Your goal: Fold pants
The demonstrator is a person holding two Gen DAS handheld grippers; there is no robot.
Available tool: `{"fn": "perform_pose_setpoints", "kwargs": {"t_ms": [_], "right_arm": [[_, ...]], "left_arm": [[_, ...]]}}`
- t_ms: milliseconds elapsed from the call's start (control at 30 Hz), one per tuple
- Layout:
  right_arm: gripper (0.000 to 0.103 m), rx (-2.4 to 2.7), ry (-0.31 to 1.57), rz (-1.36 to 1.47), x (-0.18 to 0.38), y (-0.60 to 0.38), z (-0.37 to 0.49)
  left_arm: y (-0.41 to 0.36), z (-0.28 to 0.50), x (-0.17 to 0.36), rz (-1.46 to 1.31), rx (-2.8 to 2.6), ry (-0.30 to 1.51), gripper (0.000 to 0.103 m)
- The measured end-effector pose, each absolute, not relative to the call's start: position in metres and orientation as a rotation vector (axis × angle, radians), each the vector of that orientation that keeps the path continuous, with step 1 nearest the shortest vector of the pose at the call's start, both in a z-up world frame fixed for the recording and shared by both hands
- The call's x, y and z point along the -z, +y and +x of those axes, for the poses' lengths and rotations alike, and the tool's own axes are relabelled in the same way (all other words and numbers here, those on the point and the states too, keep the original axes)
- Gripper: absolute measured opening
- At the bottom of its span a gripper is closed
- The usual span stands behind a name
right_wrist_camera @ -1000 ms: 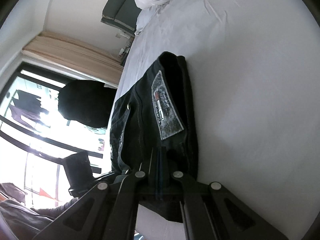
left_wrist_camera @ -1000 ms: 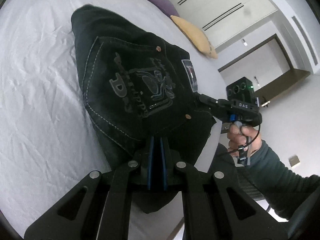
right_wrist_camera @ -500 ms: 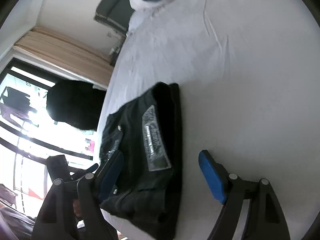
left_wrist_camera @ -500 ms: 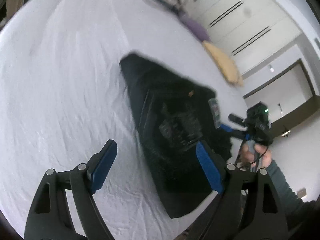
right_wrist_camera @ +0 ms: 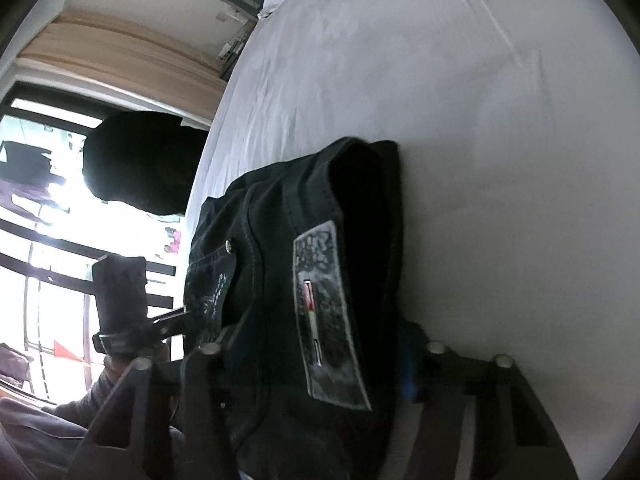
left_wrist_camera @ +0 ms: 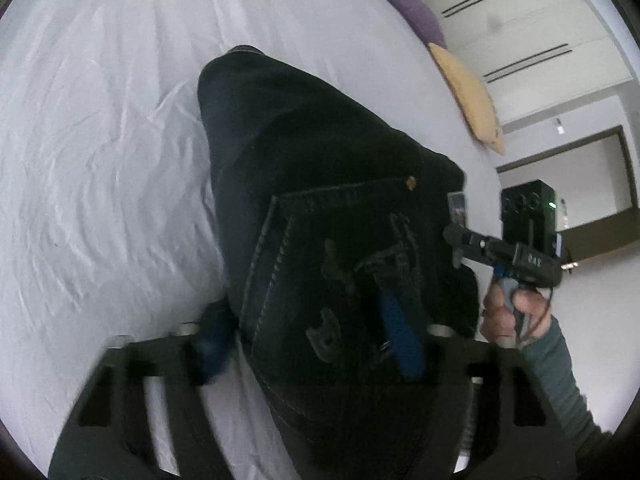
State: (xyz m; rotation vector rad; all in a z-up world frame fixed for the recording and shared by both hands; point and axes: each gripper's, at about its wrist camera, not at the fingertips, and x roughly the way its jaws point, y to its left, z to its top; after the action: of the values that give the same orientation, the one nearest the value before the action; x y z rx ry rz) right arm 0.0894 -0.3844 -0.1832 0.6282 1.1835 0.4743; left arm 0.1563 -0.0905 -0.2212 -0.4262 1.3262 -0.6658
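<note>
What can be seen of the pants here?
The pants are dark denim, folded into a thick bundle on the white sheet. Showing are a pale-stitched back pocket with embroidery, rivets and a grey waistband patch. Both grippers' jaws straddle the near edge, having just been closing on it.

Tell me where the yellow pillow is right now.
The yellow pillow shows in the left wrist view, upper right, at the far edge of the white bed, just below the purple pillow and beyond the folded black pants.

White letters "DAS" stand on the right gripper (left_wrist_camera: 456, 236).
</note>
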Motion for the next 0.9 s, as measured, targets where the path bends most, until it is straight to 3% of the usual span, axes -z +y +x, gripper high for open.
{"fn": "perform_pose_setpoints", "kwargs": {"t_ms": [67,133,267,600,900], "right_arm": [[0.042,-0.461,1.171,0.589,0.181,-0.378,0.087],[0.031,-0.435,1.156,0.566,0.175,-0.373,0.083],[0.021,-0.404,1.108,0.471,0.147,-0.354,0.078],[0.019,-0.466,1.013,0.331,0.082,-0.298,0.129],[0.019,-0.495,1.030,0.377,0.108,-0.252,0.252]], "left_arm": [[-0.088,0.155,0.221,-0.422,0.649,1.321,0.040],[-0.090,0.153,0.220,-0.392,0.639,1.310,0.034],[-0.096,0.147,0.207,-0.341,0.629,1.282,0.020],[-0.033,0.178,0.149,-0.352,0.578,1.139,0.018],[0.026,0.273,0.139,-0.268,0.449,1.088,0.018]]}}
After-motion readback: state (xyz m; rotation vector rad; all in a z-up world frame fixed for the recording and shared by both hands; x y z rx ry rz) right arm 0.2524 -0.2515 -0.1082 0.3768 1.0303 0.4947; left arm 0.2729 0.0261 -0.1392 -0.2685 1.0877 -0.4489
